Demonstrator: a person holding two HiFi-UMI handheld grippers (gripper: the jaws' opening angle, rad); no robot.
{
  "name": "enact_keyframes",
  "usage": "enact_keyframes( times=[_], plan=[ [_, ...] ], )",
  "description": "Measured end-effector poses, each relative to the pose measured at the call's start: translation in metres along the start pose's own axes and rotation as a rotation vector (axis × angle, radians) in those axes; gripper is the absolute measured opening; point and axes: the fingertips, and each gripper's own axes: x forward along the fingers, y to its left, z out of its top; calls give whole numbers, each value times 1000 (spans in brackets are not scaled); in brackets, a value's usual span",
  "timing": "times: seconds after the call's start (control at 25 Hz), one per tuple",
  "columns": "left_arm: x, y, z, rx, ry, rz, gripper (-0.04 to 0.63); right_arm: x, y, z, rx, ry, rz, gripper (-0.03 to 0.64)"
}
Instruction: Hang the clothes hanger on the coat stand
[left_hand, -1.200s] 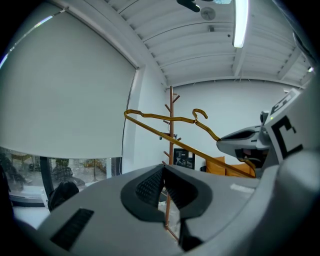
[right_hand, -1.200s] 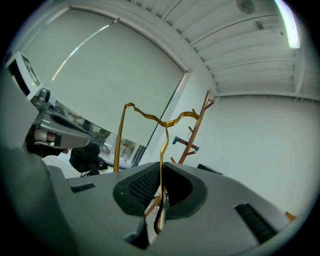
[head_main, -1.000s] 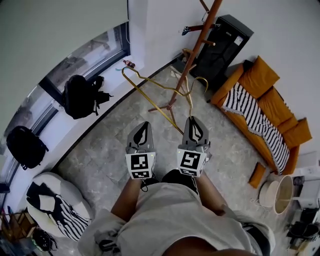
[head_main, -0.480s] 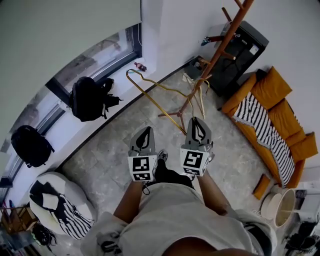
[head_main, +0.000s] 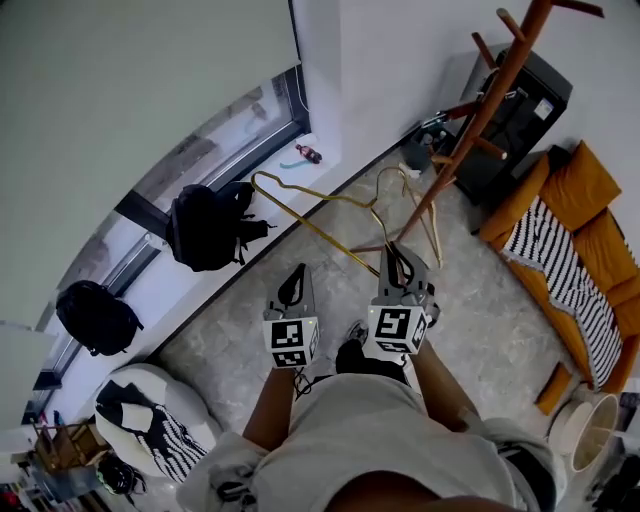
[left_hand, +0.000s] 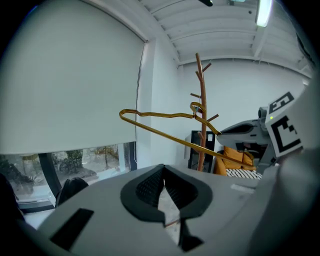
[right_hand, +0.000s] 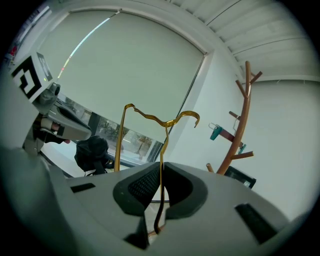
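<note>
A thin gold wire clothes hanger (head_main: 315, 205) is held out in front of me, its hook (head_main: 415, 176) pointing toward the brown wooden coat stand (head_main: 497, 90) at the upper right. My right gripper (head_main: 399, 262) is shut on the hanger's end; in the right gripper view the hanger (right_hand: 161, 145) runs up between the pads, and the coat stand (right_hand: 241, 120) rises to the right. My left gripper (head_main: 293, 290) is shut, holds nothing, and sits beside the right one. In the left gripper view the hanger (left_hand: 165, 131) crosses above, with the coat stand (left_hand: 200, 105) behind it.
An orange sofa (head_main: 585, 215) with a striped blanket stands right of the stand, a black cabinet (head_main: 525, 110) behind it. Two black backpacks (head_main: 205, 225) lie along the window wall at left. A teal clip (right_hand: 216, 131) hangs on a peg. A white pouf (head_main: 150, 425) sits lower left.
I have moved toward the coat stand, which now stands higher and further right in the head view. Both grippers keep their grip and spacing; the hanger stays held out ahead.
</note>
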Motion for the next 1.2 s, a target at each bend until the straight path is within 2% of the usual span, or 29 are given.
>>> enact_keyframes(
  times=[0.16, 0.24, 0.48, 0.56, 0.72, 0.84, 0.88, 0.92, 1.0, 1.08, 1.2],
  plan=[
    [38, 11, 5, 19, 73, -30, 11, 33, -13, -8, -13, 15, 15, 17],
    [56, 19, 10, 57, 119, -48, 11, 49, -20, -14, 3, 22, 9, 17],
    [102, 39, 24, 167, 155, 35, 11, 86, -48, -44, -52, 27, 14, 17],
    [110, 49, 40, 262, 139, 51, 11, 88, -51, -46, -31, 55, -9, 17],
    [132, 44, 70, 574, 92, 49, 11, 94, -55, -52, -65, 77, -57, 17],
    [163, 9, 82, 767, 24, -56, 15, 100, -61, -55, -126, 93, -95, 17],
    [173, -4, 86, 814, -13, -102, 50, 101, -62, -55, -142, 103, -107, 17],
    [184, -17, 87, 856, -38, -156, 131, 102, -64, -56, -154, 114, -121, 17],
    [209, -37, 80, 927, -29, -279, 196, 105, -69, -58, -178, 141, -159, 17],
    [231, -51, 71, 986, -13, -381, 202, 106, -75, -59, -211, 176, -204, 17],
    [248, -60, 71, 1059, -47, -456, 202, 104, -72, -57, -238, 237, -246, 17]
  ],
)
